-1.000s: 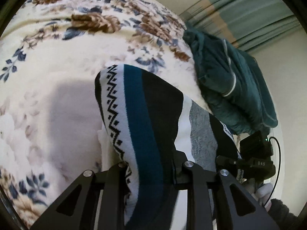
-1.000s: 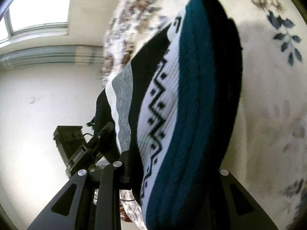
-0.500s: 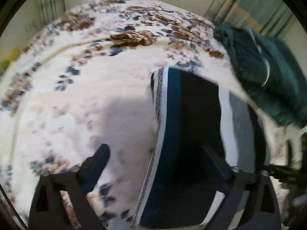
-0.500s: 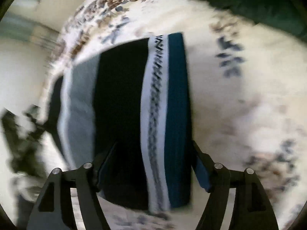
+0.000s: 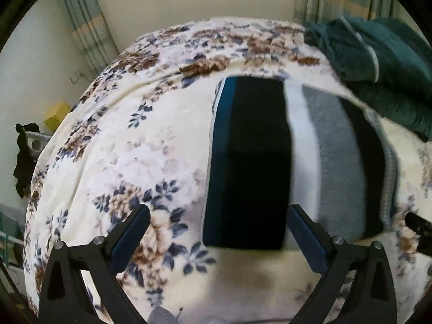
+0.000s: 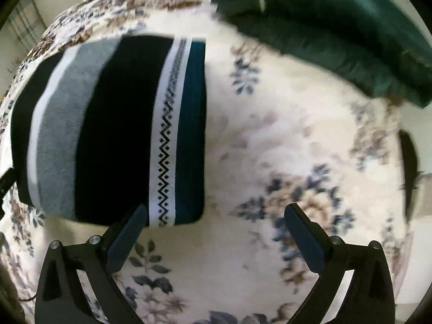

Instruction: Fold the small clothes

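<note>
Striped knit garment (image 5: 251, 162) flat on floral blanket (image 5: 129, 145), both tools wide apart, empty.

A folded striped garment (image 5: 251, 162) lies flat on a cream floral blanket (image 5: 129, 140), its bands of teal, black, white and grey running from twelve to six o'clock. The left gripper (image 5: 217, 232) hangs above it at six o'clock, its jaws having just been opening and now spread wide; neither pad presses the cloth. A heap of dark green fabric (image 5: 378, 64) sits at two o'clock, just beside the garment. Curtains (image 5: 83, 24) hang at eleven o'clock, and a yellow box (image 5: 56, 113) shows at nine o'clock.
</note>
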`<state>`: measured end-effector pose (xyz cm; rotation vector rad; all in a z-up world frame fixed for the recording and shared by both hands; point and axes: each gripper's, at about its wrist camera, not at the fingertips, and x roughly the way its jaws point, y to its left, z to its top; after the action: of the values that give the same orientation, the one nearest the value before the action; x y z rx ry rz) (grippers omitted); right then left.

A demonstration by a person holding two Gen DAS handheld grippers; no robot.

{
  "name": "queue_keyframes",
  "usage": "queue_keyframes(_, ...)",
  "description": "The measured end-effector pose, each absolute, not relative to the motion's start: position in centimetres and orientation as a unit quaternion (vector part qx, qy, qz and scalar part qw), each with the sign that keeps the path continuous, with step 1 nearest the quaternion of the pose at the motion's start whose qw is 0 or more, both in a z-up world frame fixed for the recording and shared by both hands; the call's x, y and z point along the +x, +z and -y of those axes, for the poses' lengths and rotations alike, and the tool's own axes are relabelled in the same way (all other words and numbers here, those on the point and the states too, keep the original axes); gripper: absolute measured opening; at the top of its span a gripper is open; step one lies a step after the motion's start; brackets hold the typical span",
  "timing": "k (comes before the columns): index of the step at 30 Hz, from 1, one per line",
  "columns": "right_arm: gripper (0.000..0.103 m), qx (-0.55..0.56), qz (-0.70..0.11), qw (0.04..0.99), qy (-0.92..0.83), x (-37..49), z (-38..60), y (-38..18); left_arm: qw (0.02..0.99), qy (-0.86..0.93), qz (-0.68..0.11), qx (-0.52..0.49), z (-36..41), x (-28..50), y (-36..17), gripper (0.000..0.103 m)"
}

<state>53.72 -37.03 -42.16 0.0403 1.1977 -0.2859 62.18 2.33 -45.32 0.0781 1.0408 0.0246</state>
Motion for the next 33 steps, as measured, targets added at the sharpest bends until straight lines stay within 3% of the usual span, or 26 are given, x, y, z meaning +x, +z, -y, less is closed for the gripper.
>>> queue_keyframes(23,0.103,0.011,-0.402,0.902,-0.160,26.2,30.4,-7.0,0.921,-0.014,-0.389,0.008,-2.0,38.0,-13.8,0.103)
queue_keyframes(33,0.103,-0.002,-0.324,0.933,-0.153,13.1,27.8,5.3,0.942,-0.019,-0.336,-0.002,-2.4,29.3,-4.8,0.103)
